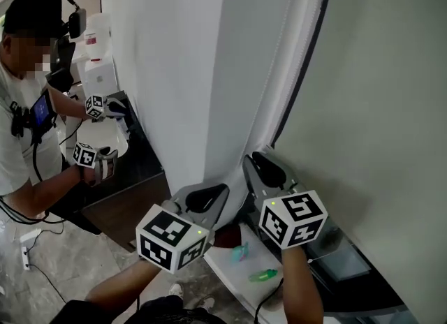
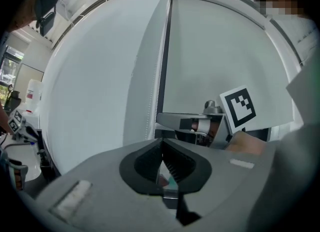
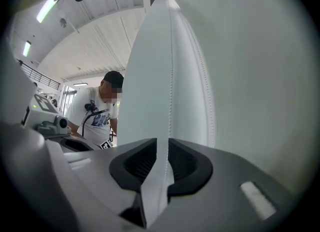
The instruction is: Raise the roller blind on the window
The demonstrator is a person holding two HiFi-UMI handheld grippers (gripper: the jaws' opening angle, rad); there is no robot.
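1. Head view: A person works at a window, the left gripper (image 1: 213, 195) and right gripper (image 1: 260, 165) raised side by side at the lower edge of a white curtain (image 1: 188, 71). The grey roller blind (image 1: 377, 106) hangs lowered to the right of it, behind a dark frame, with a bead cord (image 1: 288, 71) running down between curtain and frame. Below the grippers, a small teal item (image 1: 241, 251) and a green one (image 1: 264, 274) lie loose on a white surface (image 1: 225, 268). A second person (image 1: 21, 141) stands at far left.

2. Left gripper view: The fingers are clenched tip to tip, with nothing visible between them. The blind fills the window ahead, to the right of the cord. A white jug with a red label (image 2: 31, 93) stands far left, its contents not visible.

3. Right gripper view: The fingers stand slightly apart, released, and a fold of the white curtain runs up between them. The cord hangs just right of that fold.
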